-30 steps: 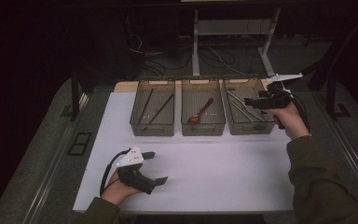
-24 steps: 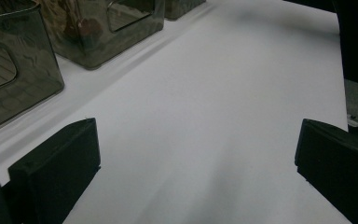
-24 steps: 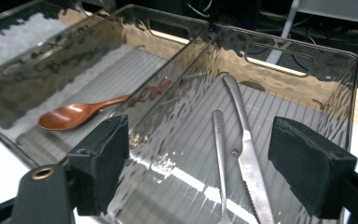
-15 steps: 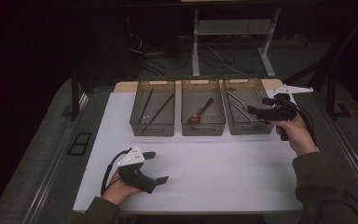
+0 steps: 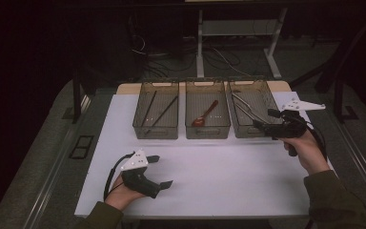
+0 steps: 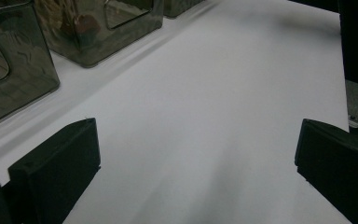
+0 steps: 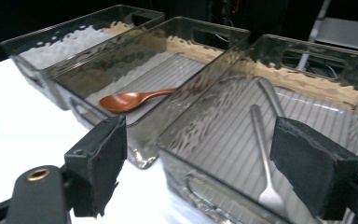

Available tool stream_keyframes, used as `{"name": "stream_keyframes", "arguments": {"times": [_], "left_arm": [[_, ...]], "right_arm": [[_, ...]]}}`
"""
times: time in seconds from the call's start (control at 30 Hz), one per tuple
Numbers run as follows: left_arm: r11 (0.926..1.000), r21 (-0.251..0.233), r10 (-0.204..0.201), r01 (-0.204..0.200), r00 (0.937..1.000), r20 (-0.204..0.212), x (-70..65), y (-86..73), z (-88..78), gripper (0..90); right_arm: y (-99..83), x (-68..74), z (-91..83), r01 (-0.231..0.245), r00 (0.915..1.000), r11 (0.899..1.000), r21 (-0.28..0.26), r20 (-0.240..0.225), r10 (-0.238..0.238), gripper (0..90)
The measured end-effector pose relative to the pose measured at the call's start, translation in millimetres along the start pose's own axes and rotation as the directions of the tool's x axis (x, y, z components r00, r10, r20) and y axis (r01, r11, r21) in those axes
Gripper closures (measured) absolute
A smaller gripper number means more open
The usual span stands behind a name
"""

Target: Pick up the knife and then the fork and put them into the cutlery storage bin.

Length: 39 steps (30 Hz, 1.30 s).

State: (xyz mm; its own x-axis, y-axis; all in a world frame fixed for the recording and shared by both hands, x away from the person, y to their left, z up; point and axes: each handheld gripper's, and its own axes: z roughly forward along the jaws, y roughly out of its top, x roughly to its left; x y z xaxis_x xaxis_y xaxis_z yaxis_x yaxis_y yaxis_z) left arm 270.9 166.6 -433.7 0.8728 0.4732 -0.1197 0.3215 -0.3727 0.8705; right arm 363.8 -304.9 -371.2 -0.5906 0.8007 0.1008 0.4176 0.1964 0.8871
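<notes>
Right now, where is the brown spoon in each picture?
High view: the brown spoon lies in the middle bin, at the picture's centre.
Left gripper view: upper left, a reddish shape blurred behind a bin wall may be the spoon; I cannot tell.
Right gripper view: left of centre, in the middle bin.
Shared landmark: the row of smoky clear bins.

Glossy wooden spoon (image 7: 131, 100), shiny metal fork (image 7: 265, 163)
</notes>
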Motion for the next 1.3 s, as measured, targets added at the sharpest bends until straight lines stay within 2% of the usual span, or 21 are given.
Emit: {"name": "stream_keyframes", "arguments": {"times": [0.27,0.73,1.13,1.3], "left_arm": [[1.0000,-0.007,-0.004,0.004,1.0000,-0.004,-0.2,0.0,-0.8,0.0],[1.0000,-0.010,0.000,0.000,1.0000,-0.004,0.3,0.0,-2.1,0.0],[0.9999,-0.010,-0.001,0.001,1.0000,-0.005,-0.2,0.0,-2.4,0.0],[0.9999,-0.010,-0.005,0.005,1.0000,-0.006,-0.3,0.0,-2.5,0.0]], "right_arm": [[-9.1,14.7,-7.3,0.022,0.9994,1.000,-0.001,-0.028,-0.022,17.9],[-34.3,27.8,-16.6,0.019,0.9978,1.000,0.010,-0.063,-0.018,17.9],[-54.1,42.0,-23.8,0.045,0.9948,0.999,0.018,-0.092,-0.043,17.9],[-64.3,44.4,-26.1,0.027,0.9949,0.999,0.024,-0.098,-0.025,17.9]]}}
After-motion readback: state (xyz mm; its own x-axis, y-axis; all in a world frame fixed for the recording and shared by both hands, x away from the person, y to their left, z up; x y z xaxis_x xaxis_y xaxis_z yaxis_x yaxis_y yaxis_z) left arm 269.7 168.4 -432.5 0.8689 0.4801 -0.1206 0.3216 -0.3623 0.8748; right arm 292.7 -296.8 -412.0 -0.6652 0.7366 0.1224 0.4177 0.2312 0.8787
